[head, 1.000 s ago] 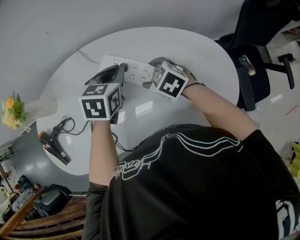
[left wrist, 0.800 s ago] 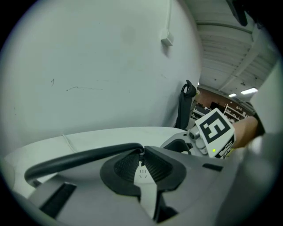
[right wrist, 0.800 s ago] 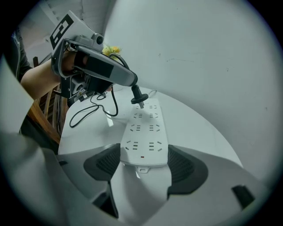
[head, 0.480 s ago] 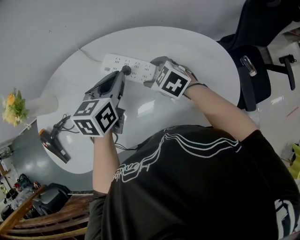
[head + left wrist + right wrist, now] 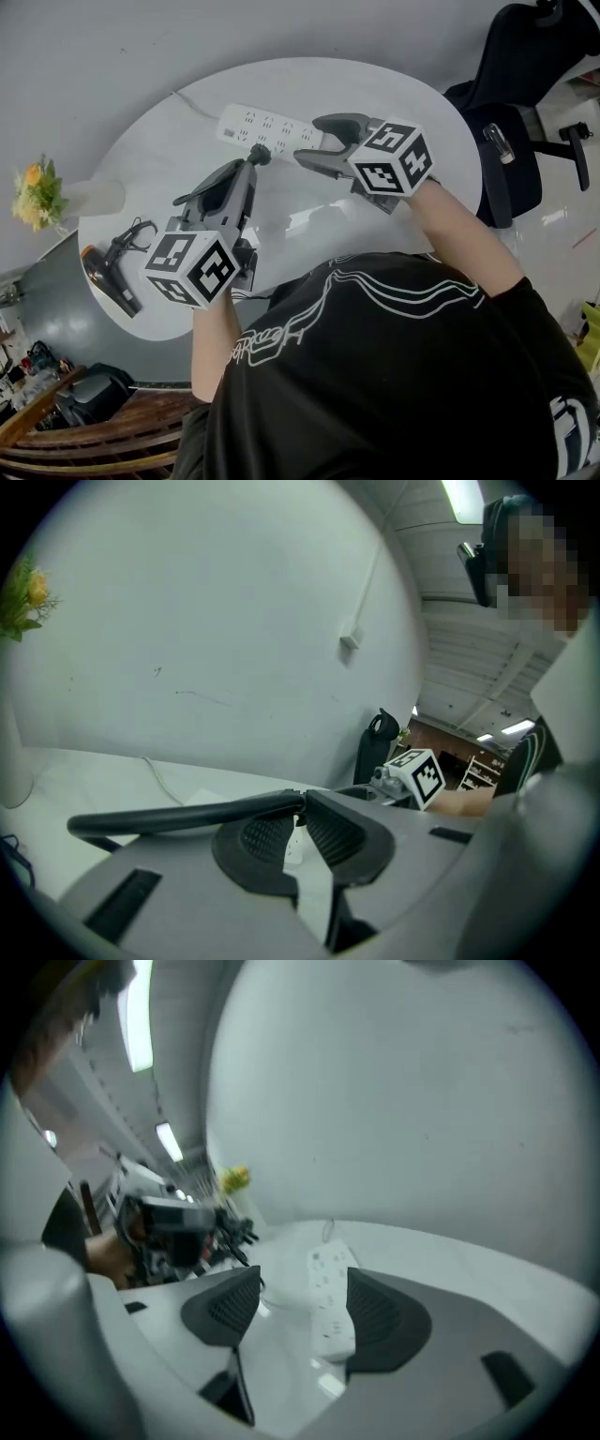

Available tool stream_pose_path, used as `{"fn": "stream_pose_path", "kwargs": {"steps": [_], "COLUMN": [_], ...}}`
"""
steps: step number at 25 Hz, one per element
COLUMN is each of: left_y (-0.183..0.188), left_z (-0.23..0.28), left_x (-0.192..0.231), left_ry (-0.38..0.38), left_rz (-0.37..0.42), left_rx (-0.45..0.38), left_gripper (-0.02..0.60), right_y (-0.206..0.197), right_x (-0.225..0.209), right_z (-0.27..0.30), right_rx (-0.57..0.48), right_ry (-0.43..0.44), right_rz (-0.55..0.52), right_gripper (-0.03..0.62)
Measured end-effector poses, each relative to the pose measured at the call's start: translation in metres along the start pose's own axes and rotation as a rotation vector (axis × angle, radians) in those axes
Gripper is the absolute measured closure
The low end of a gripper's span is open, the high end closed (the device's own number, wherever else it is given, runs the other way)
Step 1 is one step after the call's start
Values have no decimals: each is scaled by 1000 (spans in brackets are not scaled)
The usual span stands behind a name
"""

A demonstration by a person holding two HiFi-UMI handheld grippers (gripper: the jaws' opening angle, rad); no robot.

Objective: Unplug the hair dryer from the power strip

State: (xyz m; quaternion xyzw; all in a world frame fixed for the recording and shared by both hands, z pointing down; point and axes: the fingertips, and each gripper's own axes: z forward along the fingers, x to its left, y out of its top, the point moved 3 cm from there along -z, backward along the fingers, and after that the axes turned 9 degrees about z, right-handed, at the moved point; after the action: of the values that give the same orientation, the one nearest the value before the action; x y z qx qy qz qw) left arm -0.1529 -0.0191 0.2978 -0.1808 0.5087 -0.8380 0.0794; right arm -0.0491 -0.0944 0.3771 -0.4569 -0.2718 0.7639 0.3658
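Note:
A white power strip [image 5: 265, 129] lies at the far side of the round white table [image 5: 403, 94]. My left gripper [image 5: 253, 162] is shut on the hair dryer's black plug [image 5: 260, 154], which is held just off the strip's near edge. In the left gripper view the black cord [image 5: 178, 816] runs leftward from the nearly closed left gripper [image 5: 298, 808]. The black hair dryer [image 5: 105, 281] lies at the table's left edge. My right gripper [image 5: 314, 141] hangs open over the strip's right end. The power strip [image 5: 328, 1297] shows between the pads of the right gripper [image 5: 300, 1302].
A white vase with yellow flowers [image 5: 42, 199] stands at the table's left rim. A black office chair [image 5: 511, 122] sits to the right of the table. The grey wall runs close behind the table. The strip's white cable [image 5: 187, 101] trails off its far left.
The left gripper has drawn back toward the person with the plug, which has come out of the strip. The right gripper has lifted off the strip's right end and moved right.

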Motion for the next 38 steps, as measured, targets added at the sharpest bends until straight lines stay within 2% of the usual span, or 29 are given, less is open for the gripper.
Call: {"fn": "stream_pose_path", "kwargs": {"steps": [1,2,3,4,6,13,21,29,38], "left_y": [3,6,9,12,19,30,33,36,29], "left_z": [-7,-14,-21,-29,-46,-100,-150,-169,-173], "left_x": [-3,-7,-10,-14,-20,-46,-78,-94,-96], "left_ry": [-5,-10,-15,-21,-30,-54,-82,-93,-113], "left_rz": [1,3,7,11,24,72,134,187,189], "left_rx": [-8,-15,-23,-31,-47,-97,-172,-182,-185], "left_gripper": [541,541,542,541,541,541,541,541,541], "right_y": [9,19,28,36,46,53,36,27,16], "right_x": [15,30,43,56,80,151,204,227,231], "right_z": [-11,-22,-33,-42,-57,-88,-104,-114,-112], "right_rx": [-55,-112,-167,-216,-277,-311,-333,-305,-296], "right_ry": [79,147,196,227,254,238,236,191,173], "right_rz": [69,120,149,159,142,-4,-47,-141,-113], "right_gripper": [314,356,485,564,582,591,597,597,597]}}
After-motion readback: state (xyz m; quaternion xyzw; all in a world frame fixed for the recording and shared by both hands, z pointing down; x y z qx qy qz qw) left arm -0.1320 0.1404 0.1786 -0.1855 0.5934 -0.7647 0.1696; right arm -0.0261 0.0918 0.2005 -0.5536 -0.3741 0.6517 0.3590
